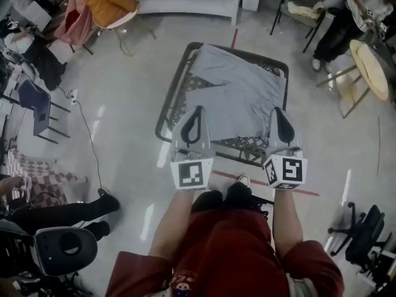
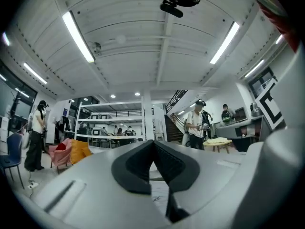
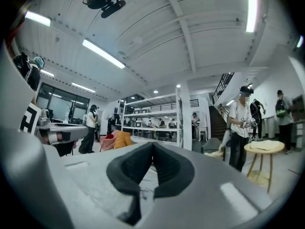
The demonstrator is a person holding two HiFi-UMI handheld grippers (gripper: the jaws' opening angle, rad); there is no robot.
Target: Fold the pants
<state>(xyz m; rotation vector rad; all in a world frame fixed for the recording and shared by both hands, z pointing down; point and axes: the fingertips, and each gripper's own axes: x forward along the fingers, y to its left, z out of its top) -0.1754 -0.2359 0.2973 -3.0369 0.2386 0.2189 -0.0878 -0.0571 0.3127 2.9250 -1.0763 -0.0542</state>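
Note:
Grey pants [image 1: 232, 94] lie spread and partly bunched on a dark wire-mesh table [image 1: 162, 119] in the head view. My left gripper [image 1: 197, 111] hovers over the pants' near left part, its jaws pressed together with nothing in them. My right gripper [image 1: 279, 112] is level with it over the near right corner, also shut and empty. In the left gripper view the dark pads [image 2: 143, 163] meet at the left gripper's tip [image 2: 153, 143], facing across the room. The right gripper view shows the right gripper [image 3: 152, 146] the same way. From both gripper views the pants are almost hidden.
Chairs draped with orange and pink clothes [image 1: 105, 5] stand at the back left. A round wooden stool [image 1: 369, 68] and a person [image 1: 337, 17] are at the back right. Another person sits low at the left [image 1: 55, 212]. An office chair [image 1: 365, 234] stands at the lower right.

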